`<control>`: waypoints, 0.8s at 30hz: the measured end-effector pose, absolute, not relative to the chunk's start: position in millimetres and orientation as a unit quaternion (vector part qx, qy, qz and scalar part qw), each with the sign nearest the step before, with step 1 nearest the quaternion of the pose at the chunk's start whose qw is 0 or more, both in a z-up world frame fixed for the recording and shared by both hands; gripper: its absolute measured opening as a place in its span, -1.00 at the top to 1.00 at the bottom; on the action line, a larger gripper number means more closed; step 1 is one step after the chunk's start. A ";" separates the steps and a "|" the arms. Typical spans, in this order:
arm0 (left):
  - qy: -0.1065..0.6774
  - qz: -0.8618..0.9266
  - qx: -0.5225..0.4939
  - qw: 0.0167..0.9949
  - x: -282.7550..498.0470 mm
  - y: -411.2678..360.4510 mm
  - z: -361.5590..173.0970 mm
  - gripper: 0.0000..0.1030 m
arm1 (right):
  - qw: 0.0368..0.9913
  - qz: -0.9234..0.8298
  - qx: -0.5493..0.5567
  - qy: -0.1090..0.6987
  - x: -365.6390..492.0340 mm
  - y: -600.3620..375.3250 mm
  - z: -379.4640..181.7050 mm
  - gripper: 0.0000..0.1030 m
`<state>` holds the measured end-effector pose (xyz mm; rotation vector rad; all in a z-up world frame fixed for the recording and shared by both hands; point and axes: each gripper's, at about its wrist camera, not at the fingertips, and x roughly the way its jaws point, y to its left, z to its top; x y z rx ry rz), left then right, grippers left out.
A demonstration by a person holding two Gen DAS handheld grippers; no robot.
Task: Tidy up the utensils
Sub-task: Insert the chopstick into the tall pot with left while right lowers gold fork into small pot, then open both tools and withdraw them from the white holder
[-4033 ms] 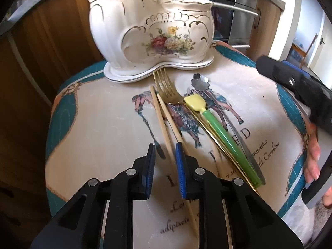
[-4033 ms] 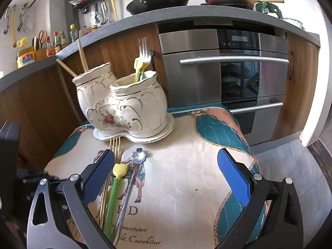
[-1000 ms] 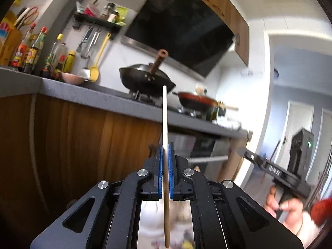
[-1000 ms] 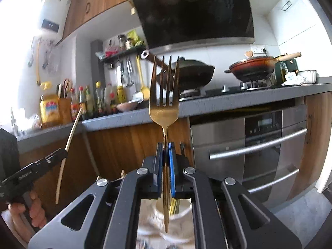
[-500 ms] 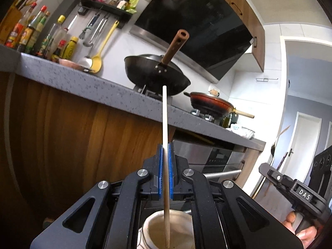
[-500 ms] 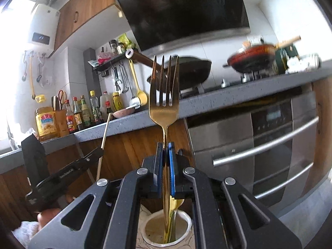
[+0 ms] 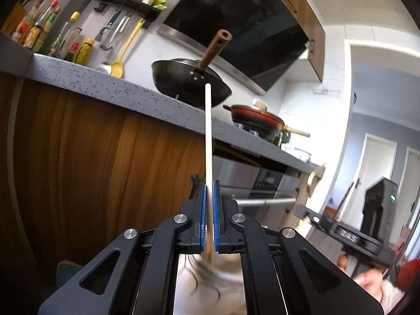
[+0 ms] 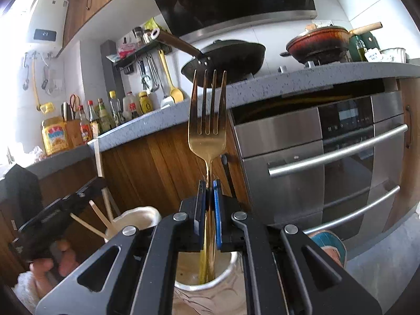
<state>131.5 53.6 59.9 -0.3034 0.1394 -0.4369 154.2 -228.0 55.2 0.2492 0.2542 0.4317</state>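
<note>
- Left gripper [image 7: 209, 218]: blue pads clamped on a pale wooden chopstick [image 7: 208, 136]. Stick stands upright, plain round top end showing against the black wok [image 7: 190, 82] behind it.
- Chopstick's lower end drops below the pads into a blurred white shape, apparently the holder's mouth; too smeared to tell how deep it goes.
- Right gripper [image 8: 209, 215]: pads pinched on the thin neck of a gold fork [image 8: 207, 120]. Four tines up, shiny brass-tone, upright.
- Fork handle runs down between the fingers into the near opening of the white ceramic holder [image 8: 228, 270]. Tip is inside the rim, close to its right-of-centre; whether it touches bottom I can't tell.
- Holder has a second opening [image 8: 136, 216] far-left of the fork's one, cream inside, with two chopsticks [image 8: 101, 216] leaning out to the left.
- In the right wrist view the left gripper sits just left of that second opening, with a hand [image 8: 50, 265] under it.
- In the left wrist view the right gripper's body shows at far right, well apart from the chopstick.
- Edges: wooden cabinet front [image 8: 157, 162] and steel oven [image 8: 323, 162] stand behind the holder; grey counter edge [image 7: 105, 89] overhangs above.
- Room: open air above both openings; space between the two grippers is narrow at the holder.
- Teal-edged cloth [image 8: 328, 239] peeks out right of the holder.
</note>
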 end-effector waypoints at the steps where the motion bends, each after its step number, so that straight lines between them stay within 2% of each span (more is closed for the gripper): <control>1: 0.071 -0.217 -0.141 0.963 127.2 52.1 58.7 0.90 | 0.961 0.211 0.122 0.130 155.4 -227.9 52.8 0.89; 15: 0.111 -0.216 -0.105 0.964 124.3 46.0 46.2 0.90 | 0.956 0.207 0.098 0.181 166.5 -215.0 30.7 0.89; 24: 0.121 -0.211 -0.103 0.965 127.7 48.6 44.7 0.90 | 0.957 0.202 0.097 0.183 168.7 -216.4 28.5 0.89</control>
